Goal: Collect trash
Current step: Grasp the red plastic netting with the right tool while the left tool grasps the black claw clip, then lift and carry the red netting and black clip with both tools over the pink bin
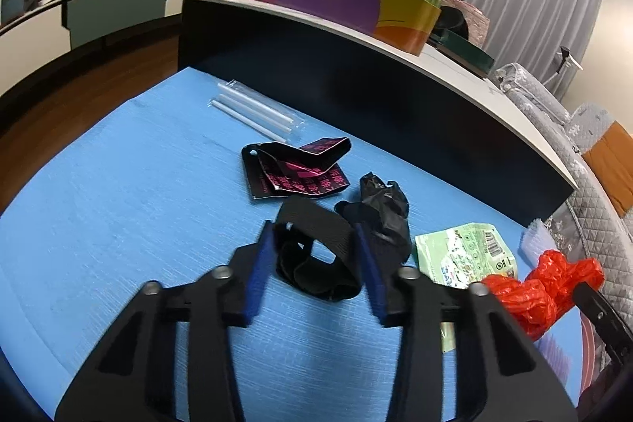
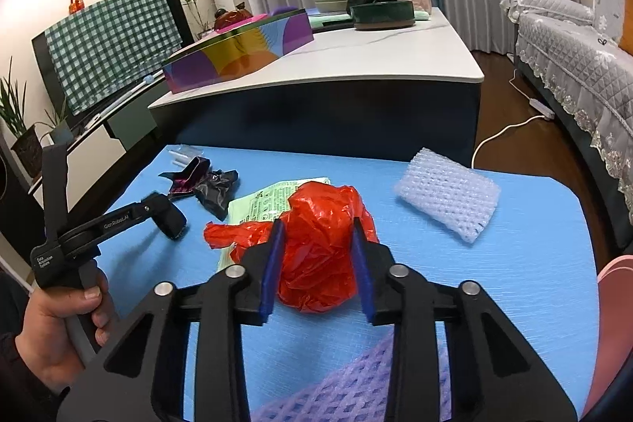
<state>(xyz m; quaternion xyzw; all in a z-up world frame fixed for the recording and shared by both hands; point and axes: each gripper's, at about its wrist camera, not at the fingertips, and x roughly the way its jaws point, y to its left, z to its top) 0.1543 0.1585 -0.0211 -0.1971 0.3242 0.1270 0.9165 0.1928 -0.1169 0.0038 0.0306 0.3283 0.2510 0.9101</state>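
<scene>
Both grippers were at the grasping step of collecting the trash on the blue mat [image 1: 118,224]. The left gripper [image 1: 316,256] had its blue pads on both sides of a black elastic strap [image 1: 316,248] near the middle of the mat; they seemed to touch it, but blur left me unsure whether they really pressed. The right gripper [image 2: 316,263] was closed on the crumpled red plastic bag [image 2: 316,256], which lay partly on a green wrapper [image 2: 261,204] to the right of the strap.

Next, each piece would need a firm squeeze and a lift toward a bin, which was not visible. Other trash waited: a black-and-pink packet [image 1: 300,169], a crumpled black bag [image 1: 383,200], wrapped straws [image 1: 257,109] far left, and white foam netting [image 2: 447,196] far right.

The left gripper's arm in the right view read "GenRobot.AI" and "Data Acquisition System". The wrapper had a barcode; its small print was unreadable.
</scene>
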